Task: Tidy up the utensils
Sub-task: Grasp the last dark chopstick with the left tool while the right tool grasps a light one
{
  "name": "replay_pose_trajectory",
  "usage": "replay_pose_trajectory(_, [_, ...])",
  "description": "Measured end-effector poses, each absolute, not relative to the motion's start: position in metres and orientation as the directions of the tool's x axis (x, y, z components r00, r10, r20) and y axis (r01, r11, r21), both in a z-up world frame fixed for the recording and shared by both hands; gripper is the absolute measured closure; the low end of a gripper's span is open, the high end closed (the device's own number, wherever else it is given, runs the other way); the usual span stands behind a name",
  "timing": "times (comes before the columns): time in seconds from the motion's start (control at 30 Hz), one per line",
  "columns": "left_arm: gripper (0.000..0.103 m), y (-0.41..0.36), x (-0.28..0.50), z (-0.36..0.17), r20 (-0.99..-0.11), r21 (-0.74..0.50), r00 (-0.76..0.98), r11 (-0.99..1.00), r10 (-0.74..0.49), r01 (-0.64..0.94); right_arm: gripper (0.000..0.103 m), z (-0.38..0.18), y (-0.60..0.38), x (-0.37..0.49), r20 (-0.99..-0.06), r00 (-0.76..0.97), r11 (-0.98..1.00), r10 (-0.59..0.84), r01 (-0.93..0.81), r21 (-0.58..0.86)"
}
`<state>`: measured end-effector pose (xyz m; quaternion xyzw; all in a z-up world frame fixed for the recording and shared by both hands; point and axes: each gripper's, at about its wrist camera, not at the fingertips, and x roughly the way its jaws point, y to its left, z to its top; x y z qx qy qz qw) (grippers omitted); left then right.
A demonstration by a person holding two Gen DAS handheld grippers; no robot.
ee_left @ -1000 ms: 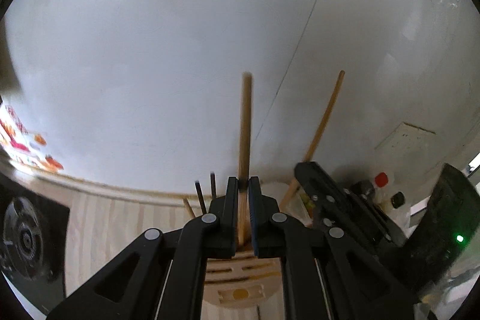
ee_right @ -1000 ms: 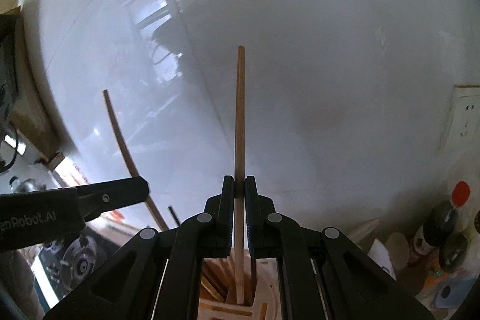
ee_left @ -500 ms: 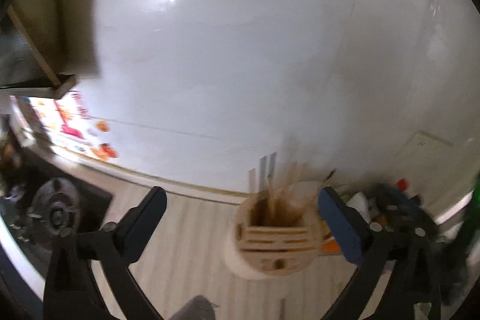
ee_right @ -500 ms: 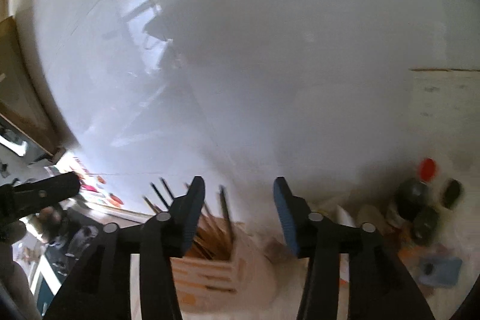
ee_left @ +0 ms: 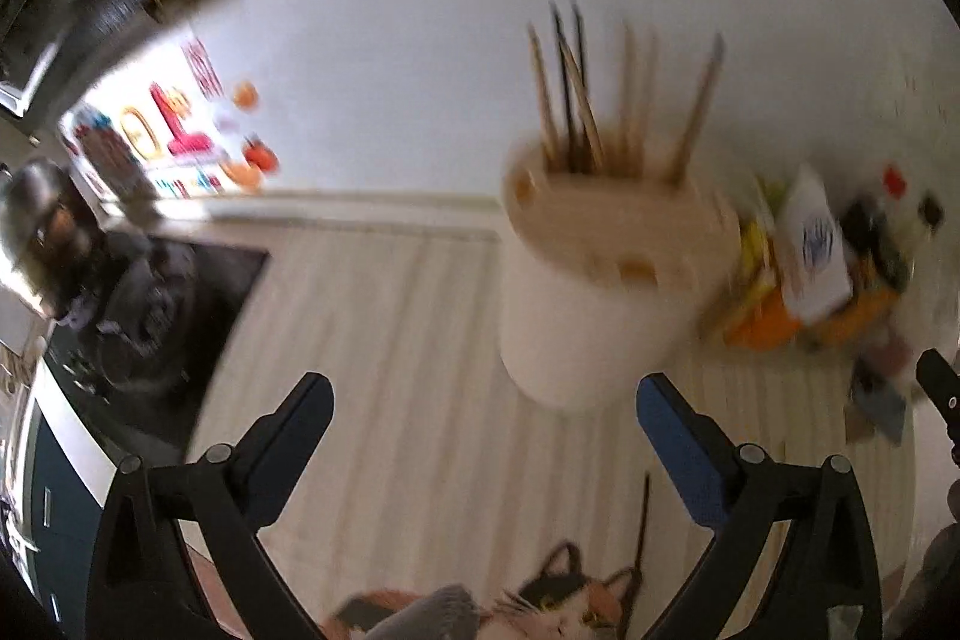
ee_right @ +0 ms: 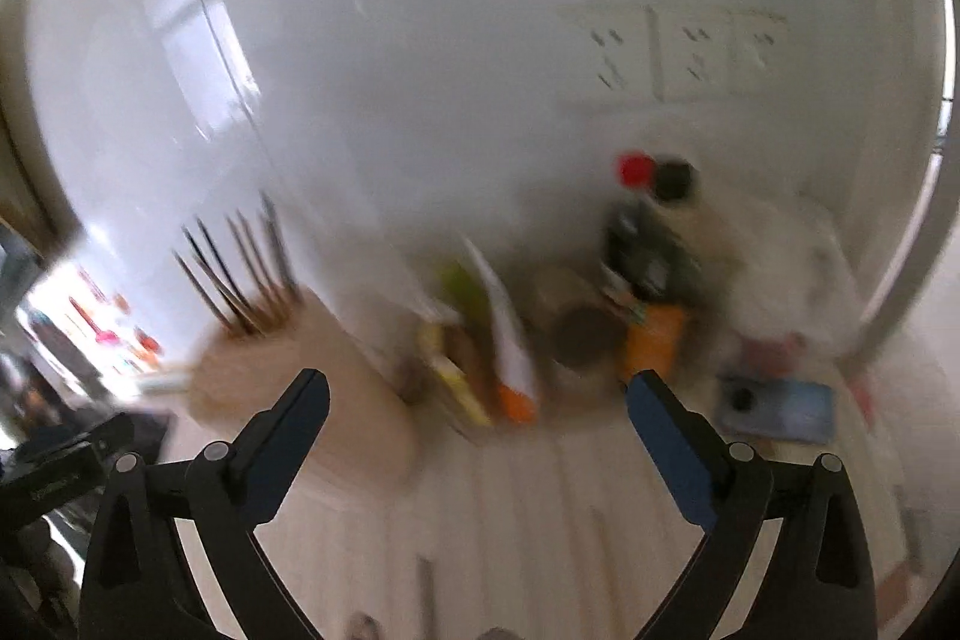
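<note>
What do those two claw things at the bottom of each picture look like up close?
Each is a matte black plastic gripper: the left gripper and right gripper have angular black linkage arms with small silver pivot pins, ending in flat fingers lined with blue pads. No cables or sleeves show.

left gripper (ee_left: 483, 439) and right gripper (ee_right: 477, 436) now spread wide, empty, drawn back, both chopsticks (ee_left: 624, 100) released into the holder (ee_left: 606, 280)

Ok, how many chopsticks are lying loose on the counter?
1 for certain: a dark chopstick on the counter, in front of the holder, between the open left tongs. Blurred streaks in the right view may be more.
</note>
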<state>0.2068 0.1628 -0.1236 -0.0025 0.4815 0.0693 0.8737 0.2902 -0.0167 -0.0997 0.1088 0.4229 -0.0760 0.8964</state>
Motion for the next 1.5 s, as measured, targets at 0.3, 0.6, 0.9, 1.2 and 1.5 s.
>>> replay_pose_trajectory(0.3, [0.0, 0.105, 0.182, -0.219, -0.936, 0.101, 0.341, 0.995, 0.091, 0.012, 0.015, -0.202, -0.061, 0.248, -0.947, 0.315, 0.964, -0.064, 0.265, 0.023])
replay_pose_trajectory(0.6, [0.011, 0.066, 0.169, -0.286, -0.985, 0.069, 0.163, 0.992, 0.051, 0.107, 0.042, -0.282, -0.07, 0.22, -0.995, 0.097, 0.978, -0.03, 0.21, -0.009])
replay_pose_trajectory(0.9, [0.029, 0.048, 0.169, -0.301, -0.992, 0.052, 0.126, 0.988, 0.033, 0.147, 0.051, -0.289, -0.081, 0.207, -0.995, 0.079, 0.968, -0.061, 0.249, -0.04])
replay_pose_trajectory(1.2, [0.074, 0.038, 0.168, -0.314, -0.995, 0.023, 0.099, 0.988, 0.007, 0.155, 0.051, -0.298, -0.085, 0.212, -0.998, 0.032, 0.969, -0.058, 0.241, -0.048])
replay_pose_trajectory(1.5, [0.099, 0.042, 0.167, -0.307, -0.995, 0.021, 0.101, 0.988, 0.005, 0.155, 0.055, -0.314, -0.084, 0.211, -0.998, -0.021, 0.968, -0.061, 0.242, -0.064])
